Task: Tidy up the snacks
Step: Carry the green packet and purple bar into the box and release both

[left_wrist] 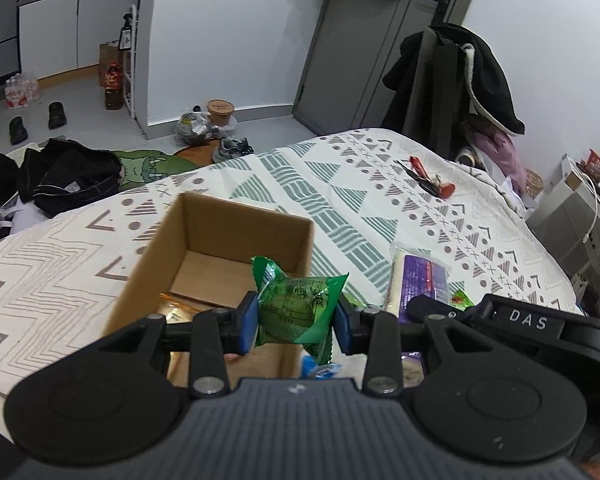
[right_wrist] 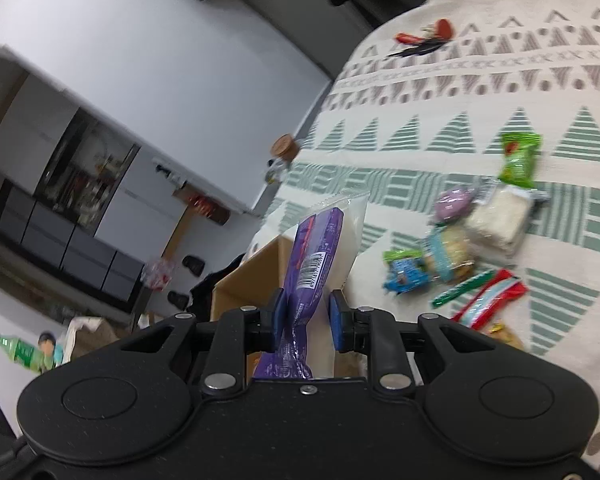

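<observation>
- Gripping a crinkly green foil snack packet (left_wrist: 300, 308), the left gripper (left_wrist: 296, 322) has its blue-padded jaws pressed on both sides of it, near the open brown cardboard box (left_wrist: 220, 248), above the box's near right corner.
- Between the narrow jaws of the right gripper (right_wrist: 306, 320) is a purple-and-white plastic-wrapped snack pack (right_wrist: 320, 256), long and flat, standing up with its barcode showing; the box edge lies just beyond it.
- Inside the box, something glossy and golden (left_wrist: 176, 308) lies on the bottom at the near side; the rest of the floor looks bare, so I judge the sorting barely begun.
- Still loose on the bed (right_wrist: 500, 80), to the right in the right wrist view: a small green pouch (right_wrist: 520, 158), a clear bag of pale crumbly pieces (right_wrist: 496, 218), a lilac round packet (right_wrist: 456, 202), a blue-and-green wrapper (right_wrist: 404, 272), a thin green stick (right_wrist: 462, 288) and a red-striped sachet (right_wrist: 490, 300).
- Covering the bed is a soft woven cream cloth with green and grey triangles.
- Far across it lies a red-and-black bundle of small things (left_wrist: 428, 178), too small to identify.
</observation>
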Demonstrator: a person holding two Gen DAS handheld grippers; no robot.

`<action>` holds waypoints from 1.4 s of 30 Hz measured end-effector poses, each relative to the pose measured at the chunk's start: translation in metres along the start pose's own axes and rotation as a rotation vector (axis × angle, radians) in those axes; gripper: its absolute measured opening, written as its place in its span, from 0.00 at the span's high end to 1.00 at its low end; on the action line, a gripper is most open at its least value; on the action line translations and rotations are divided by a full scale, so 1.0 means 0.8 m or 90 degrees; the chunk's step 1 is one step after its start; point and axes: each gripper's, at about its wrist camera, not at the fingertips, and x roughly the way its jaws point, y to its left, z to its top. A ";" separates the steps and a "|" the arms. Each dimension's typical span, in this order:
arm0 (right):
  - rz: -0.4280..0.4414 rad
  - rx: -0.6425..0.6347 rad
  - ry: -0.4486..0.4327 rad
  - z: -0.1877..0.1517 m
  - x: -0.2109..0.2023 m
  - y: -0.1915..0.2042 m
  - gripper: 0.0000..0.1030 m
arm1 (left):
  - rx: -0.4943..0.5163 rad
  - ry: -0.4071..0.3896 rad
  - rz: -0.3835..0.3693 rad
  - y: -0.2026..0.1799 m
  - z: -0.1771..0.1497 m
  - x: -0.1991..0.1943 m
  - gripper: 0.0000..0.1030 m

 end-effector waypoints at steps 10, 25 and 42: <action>0.014 -0.060 0.015 -0.020 0.018 0.040 0.78 | -0.045 0.001 0.009 0.053 0.006 0.006 0.63; -0.017 -0.109 0.043 -0.041 0.059 0.069 0.78 | -0.085 0.042 -0.018 0.110 0.012 0.040 0.59; -0.017 -0.140 0.041 -0.037 0.056 0.084 0.67 | -0.085 0.046 0.000 0.118 0.025 0.032 0.25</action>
